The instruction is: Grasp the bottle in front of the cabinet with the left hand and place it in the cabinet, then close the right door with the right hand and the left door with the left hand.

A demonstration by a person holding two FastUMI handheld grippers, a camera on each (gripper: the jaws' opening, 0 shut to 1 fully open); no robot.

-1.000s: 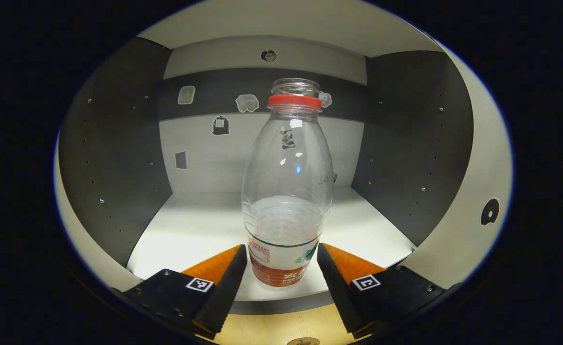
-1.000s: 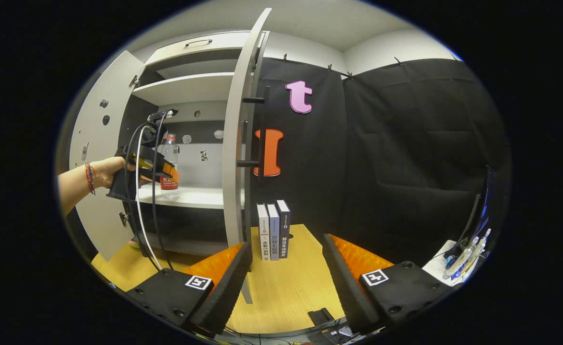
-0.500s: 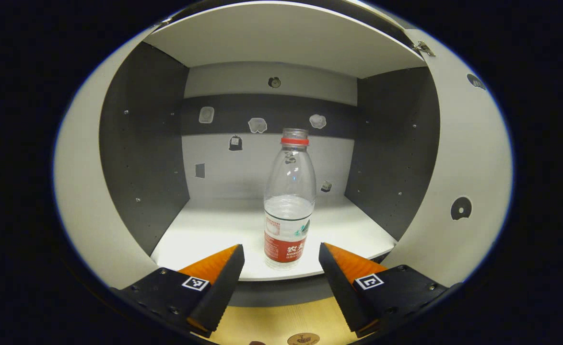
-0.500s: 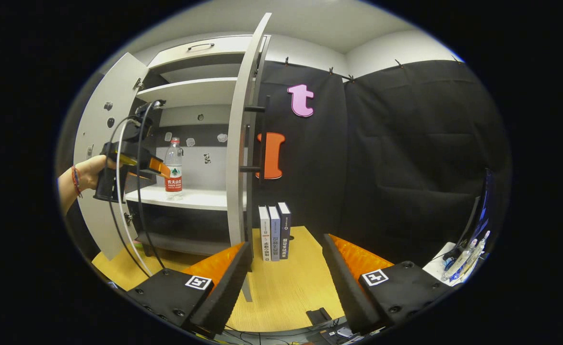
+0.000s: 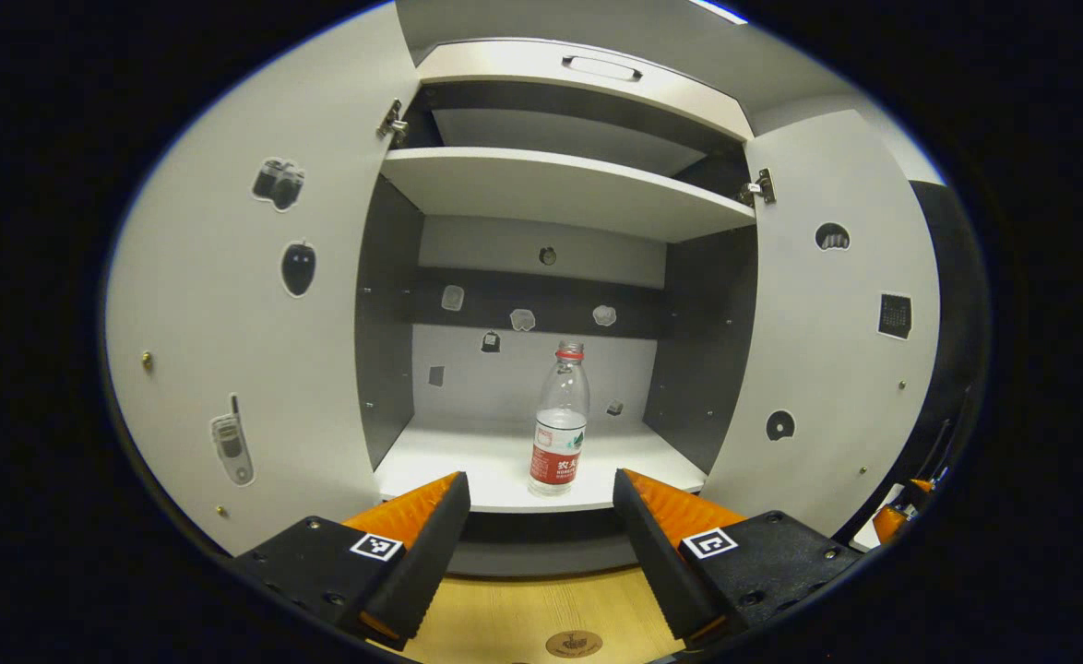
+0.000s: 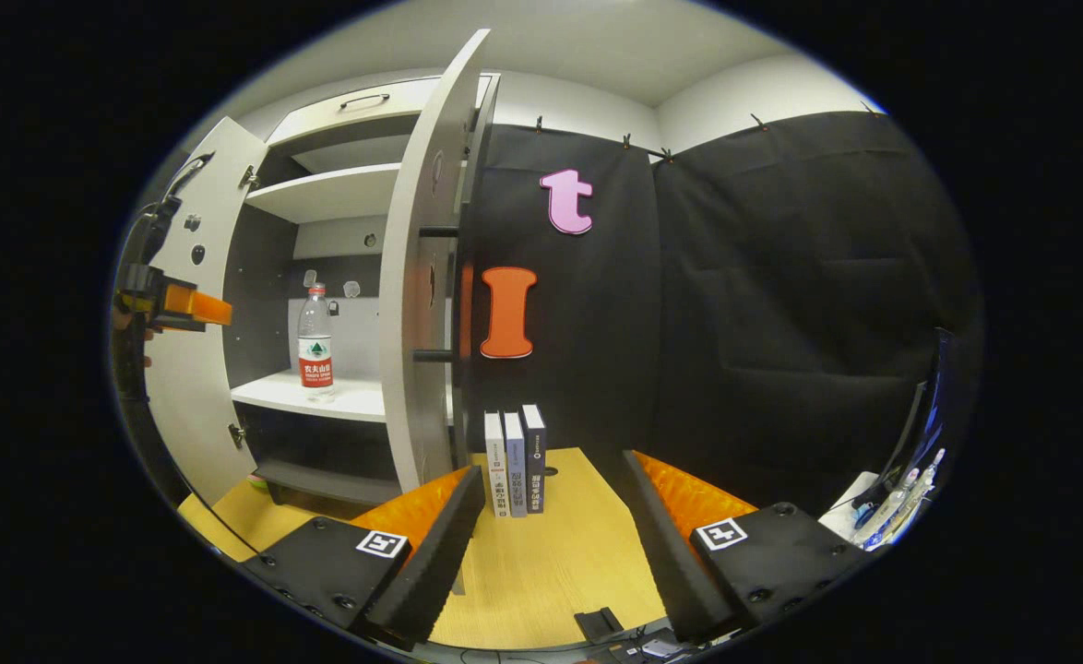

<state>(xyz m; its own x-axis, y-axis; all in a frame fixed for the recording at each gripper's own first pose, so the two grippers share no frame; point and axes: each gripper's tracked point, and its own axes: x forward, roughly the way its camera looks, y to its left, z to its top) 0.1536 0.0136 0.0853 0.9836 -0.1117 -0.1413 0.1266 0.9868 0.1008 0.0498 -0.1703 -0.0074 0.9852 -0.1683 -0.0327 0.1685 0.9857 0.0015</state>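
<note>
A clear bottle (image 5: 559,424) with a red neck ring and red label stands upright on the cabinet's lower shelf (image 5: 468,461), near its front edge. My left gripper (image 5: 541,516) is open and well back from the bottle, nothing between its fingers. Both cabinet doors stand open: the left door (image 5: 255,304) and the right door (image 5: 827,341). In the right gripper view the bottle (image 6: 315,341) shows on the shelf, the right door (image 6: 422,277) edge-on just ahead, and the left gripper (image 6: 177,306) at the far left. My right gripper (image 6: 546,516) is open and empty over the wooden table (image 6: 551,563).
Three books (image 6: 516,458) stand upright on the table beside the right door. An upper shelf (image 5: 560,189) and a drawer with a handle (image 5: 601,66) sit above. A dark monitor edge and small items (image 6: 901,480) lie at the far right.
My left gripper has drawn back from the cabinet, leaving the bottle standing on the shelf. The right gripper has shifted slightly; the right door looms a little closer.
</note>
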